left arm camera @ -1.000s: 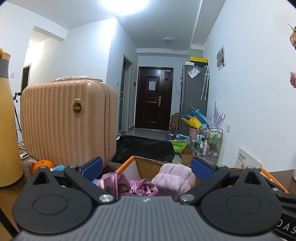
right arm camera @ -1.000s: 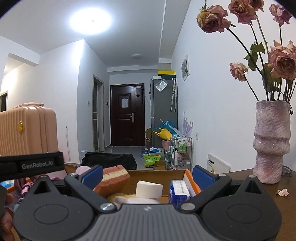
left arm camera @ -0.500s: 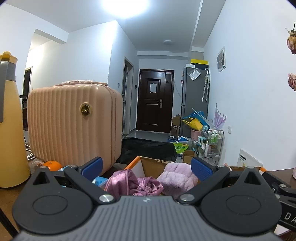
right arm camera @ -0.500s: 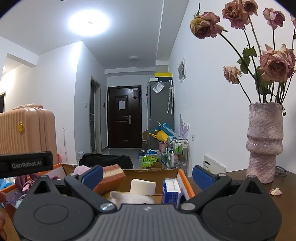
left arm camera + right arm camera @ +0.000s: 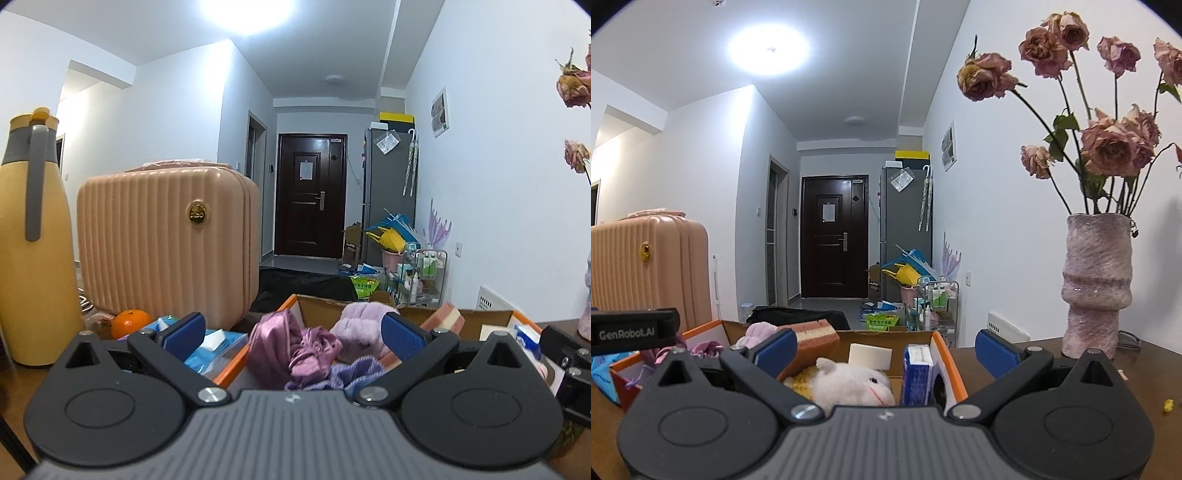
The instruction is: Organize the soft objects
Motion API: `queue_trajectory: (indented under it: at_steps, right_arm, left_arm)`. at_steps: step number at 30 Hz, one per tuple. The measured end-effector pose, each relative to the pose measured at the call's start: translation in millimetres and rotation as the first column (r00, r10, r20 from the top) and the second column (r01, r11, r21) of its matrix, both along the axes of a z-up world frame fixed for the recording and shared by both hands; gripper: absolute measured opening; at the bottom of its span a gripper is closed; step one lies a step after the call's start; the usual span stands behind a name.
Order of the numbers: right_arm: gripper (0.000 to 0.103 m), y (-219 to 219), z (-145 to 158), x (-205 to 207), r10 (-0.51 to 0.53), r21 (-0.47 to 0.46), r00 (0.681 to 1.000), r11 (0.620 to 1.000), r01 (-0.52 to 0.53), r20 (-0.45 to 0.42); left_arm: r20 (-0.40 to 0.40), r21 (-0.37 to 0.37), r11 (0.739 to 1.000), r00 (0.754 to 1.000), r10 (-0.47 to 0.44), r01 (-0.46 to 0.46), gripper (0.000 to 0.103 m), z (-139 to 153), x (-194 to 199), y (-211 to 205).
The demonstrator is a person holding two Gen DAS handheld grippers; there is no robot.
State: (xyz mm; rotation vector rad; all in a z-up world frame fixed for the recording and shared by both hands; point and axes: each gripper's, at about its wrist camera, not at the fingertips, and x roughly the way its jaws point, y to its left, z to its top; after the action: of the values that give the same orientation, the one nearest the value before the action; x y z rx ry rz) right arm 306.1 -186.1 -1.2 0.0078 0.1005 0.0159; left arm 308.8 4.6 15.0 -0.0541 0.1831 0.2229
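while the purple satin cloth (image 5: 291, 341) sits bunched in the cardboard box (image 5: 317, 302), it lies just ahead of my left gripper (image 5: 293, 330), roughly centred between the two blue pads, not touched. left jaws spread wide, holding nothing. pink fluffy towel (image 5: 356, 328) is behind it toward the right pad, lavender knit piece (image 5: 354, 373) lower down near the gripper body. layered sponge (image 5: 445, 315) leans further right in the box.

right gripper (image 5: 884, 347) also spread, empty. white plush toy (image 5: 849, 384) lies in the box right below and between its pads, close to the body. white foam block (image 5: 870, 356) and blue-white carton (image 5: 916, 373) stand behind it; the sponge rests by the left pad.

outside the box: blue wipes pack (image 5: 218, 345), orange (image 5: 131, 323), pink suitcase (image 5: 166, 247), yellow bottle (image 5: 33, 240) on the left; vase (image 5: 1095, 284) with dried roses (image 5: 1108, 147) on the right, on the wooden table (image 5: 1145, 373).
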Motion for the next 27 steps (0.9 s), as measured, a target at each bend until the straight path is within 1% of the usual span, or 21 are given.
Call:
queue_trajectory:
  at_steps: [11, 17, 23, 27]
  right_arm:
    - [0.103, -6, 0, -50, -0.019, 0.003, 1.000, 1.000, 0.019, -0.005]
    - [0.103, -8, 1, -81, -0.024, 0.007, 1.000, 1.000, 0.024, -0.012]
    - [0.103, -8, 2, -120, -0.010, 0.001, 1.000, 1.000, 0.010, -0.024]
    - [0.103, -8, 3, -146, 0.019, -0.013, 0.999, 1.000, -0.020, -0.039]
  left_arm:
    - [-0.016, 0.040, 0.999, 1.000, 0.020, -0.020, 0.103, 0, -49, 8]
    - [-0.018, 0.039, 0.999, 1.000, 0.010, -0.009, 0.103, 0, -82, 14]
    - [-0.038, 0.030, 0.999, 0.999, -0.014, 0.015, 0.103, 3, -115, 16]
    - [-0.060, 0.016, 0.998, 0.996, -0.061, 0.062, 0.103, 4, -141, 17]
